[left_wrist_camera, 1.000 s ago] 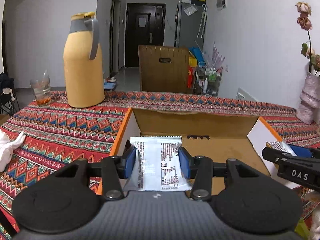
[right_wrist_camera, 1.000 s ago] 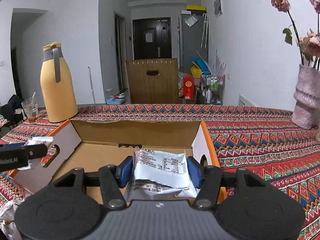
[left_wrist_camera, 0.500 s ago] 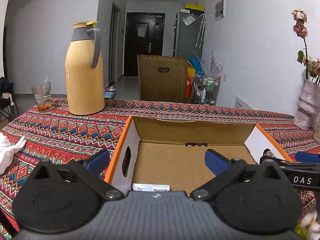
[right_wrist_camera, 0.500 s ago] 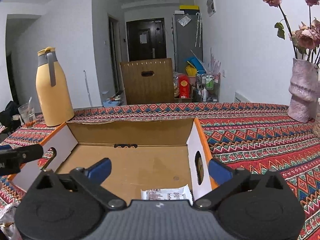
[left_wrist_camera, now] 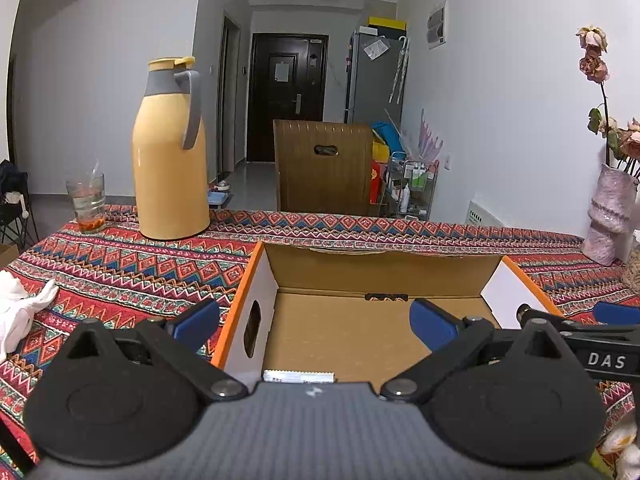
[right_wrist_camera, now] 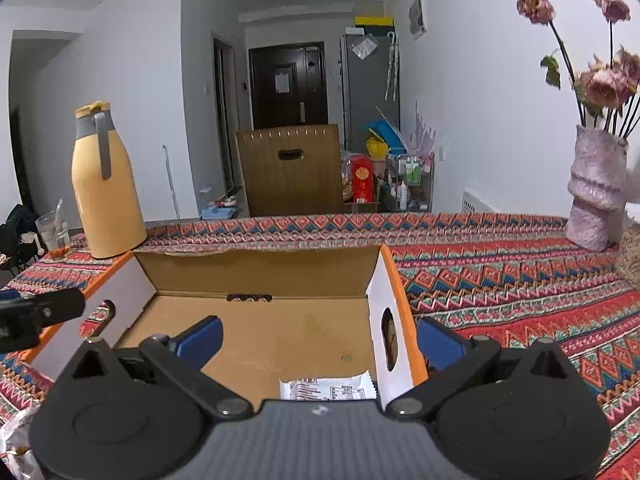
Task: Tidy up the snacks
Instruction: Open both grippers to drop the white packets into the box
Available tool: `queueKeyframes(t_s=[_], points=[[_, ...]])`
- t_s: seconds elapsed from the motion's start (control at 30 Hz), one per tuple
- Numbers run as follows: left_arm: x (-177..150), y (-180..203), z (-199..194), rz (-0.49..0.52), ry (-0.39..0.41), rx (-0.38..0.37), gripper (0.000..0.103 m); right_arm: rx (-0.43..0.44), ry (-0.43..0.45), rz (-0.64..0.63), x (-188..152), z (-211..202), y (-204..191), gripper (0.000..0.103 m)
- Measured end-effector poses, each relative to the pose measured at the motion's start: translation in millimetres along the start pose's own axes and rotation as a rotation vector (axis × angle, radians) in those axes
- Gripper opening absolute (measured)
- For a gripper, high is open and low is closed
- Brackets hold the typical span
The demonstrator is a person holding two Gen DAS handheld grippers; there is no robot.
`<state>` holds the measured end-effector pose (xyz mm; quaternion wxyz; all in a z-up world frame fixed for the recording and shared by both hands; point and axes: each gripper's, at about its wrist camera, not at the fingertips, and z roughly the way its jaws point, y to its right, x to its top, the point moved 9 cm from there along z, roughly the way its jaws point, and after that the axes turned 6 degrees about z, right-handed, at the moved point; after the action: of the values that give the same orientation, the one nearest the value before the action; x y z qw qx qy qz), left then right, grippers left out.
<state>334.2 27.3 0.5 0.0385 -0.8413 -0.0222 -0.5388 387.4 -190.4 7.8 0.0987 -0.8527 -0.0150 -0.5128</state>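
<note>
A second ago each gripper pinched a white printed snack packet above the box; both packets now lie on the box floor and both pairs of jaws have sprung wide.

The left gripper point(left_wrist_camera: 314, 318), with its two blue-padded fingers point(left_wrist_camera: 196, 320) spread apart, grips nothing. It hangs over the near left part of the open brown cardboard box with orange edges point(left_wrist_camera: 256, 280). One white snack packet point(left_wrist_camera: 298, 376) lies flat on the floor of that box at the near wall, only its top strip showing above the gripper body.

The right gripper point(right_wrist_camera: 320, 338) is likewise released, two blue pads splayed and empty, one inside the box and one outside its right wall. A second white snack packet with printed text point(right_wrist_camera: 328, 389) rests on the box floor in the near right corner, beside the white inner wall with its oval hand-hole.

Counted on the red patterned tablecloth point(left_wrist_camera: 120, 272): one box, two packets seen (one in each view), one tall yellow thermos jug with a grey handle point(left_wrist_camera: 170, 152), one drinking glass point(left_wrist_camera: 86, 202) to the left of the jug, one pink vase of dried roses point(right_wrist_camera: 594, 192) at the far right, and one white cloth point(left_wrist_camera: 20, 308) at the left edge.
</note>
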Motion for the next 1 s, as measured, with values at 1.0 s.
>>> queueKeyframes(t_s=[1.0], points=[[-46, -23, -126, 0.033, 0.061, -0.047, 0.103, -0.036, 0.008, -0.055, -75, -131, 15, 0.103]])
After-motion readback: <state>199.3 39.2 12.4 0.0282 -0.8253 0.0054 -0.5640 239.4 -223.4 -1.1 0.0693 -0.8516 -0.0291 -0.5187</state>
